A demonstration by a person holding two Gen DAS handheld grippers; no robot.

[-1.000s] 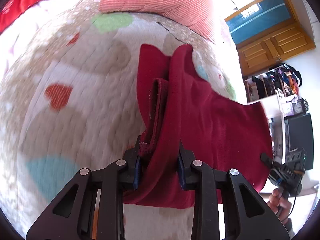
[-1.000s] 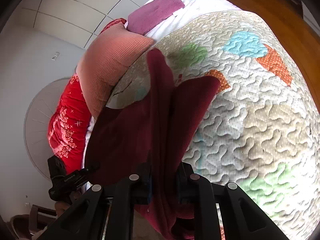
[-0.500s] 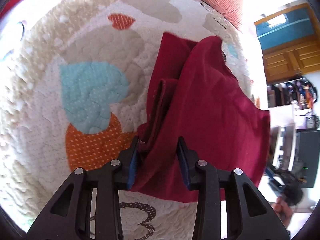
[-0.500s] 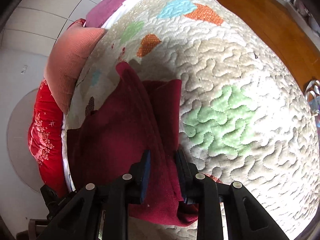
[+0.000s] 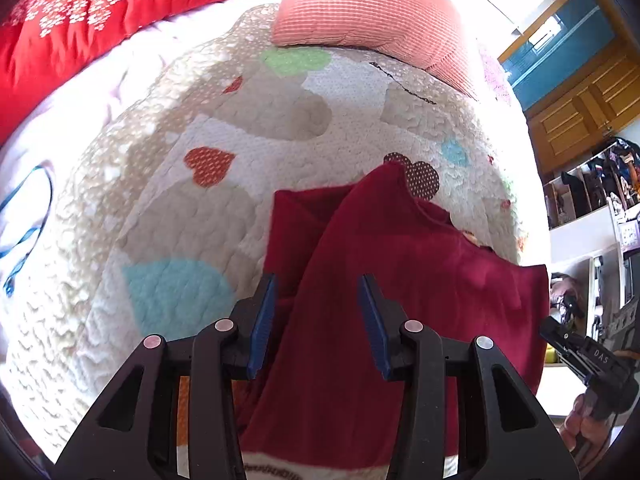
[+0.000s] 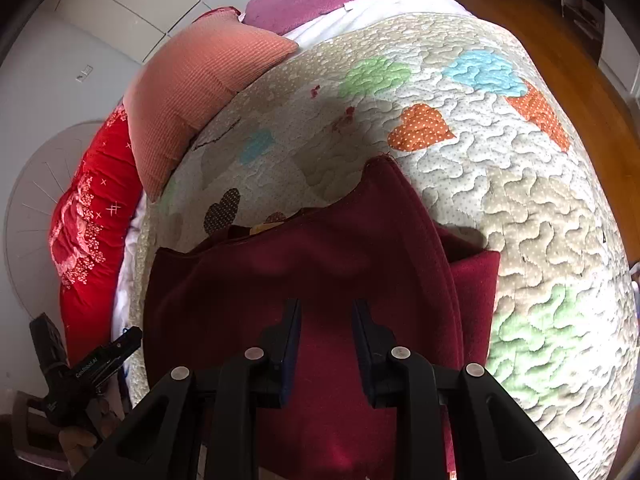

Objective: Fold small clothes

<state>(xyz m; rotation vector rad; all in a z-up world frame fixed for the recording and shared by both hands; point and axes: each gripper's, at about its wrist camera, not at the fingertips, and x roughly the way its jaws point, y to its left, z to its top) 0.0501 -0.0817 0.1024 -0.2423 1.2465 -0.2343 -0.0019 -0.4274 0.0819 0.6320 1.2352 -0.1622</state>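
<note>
**Nearly folded: red garment laid down on the quilt**

Now the dark red garment lies on the near part of the patchwork quilt, one layer doubled over another, a narrower flap showing along each side. The left gripper has just been opening; its blue pads stand apart over the cloth without pinching it. The right gripper is likewise released, jaws parted above the fabric. By the look of it one fold is done; squaring the edges and perhaps a further fold remain. Beyond, a salmon pillow rests at the far end of the bed, with a bright red blanket at far left. A wooden door and cluttered shelves fill the right; wood flooring runs beside the bed.
</note>
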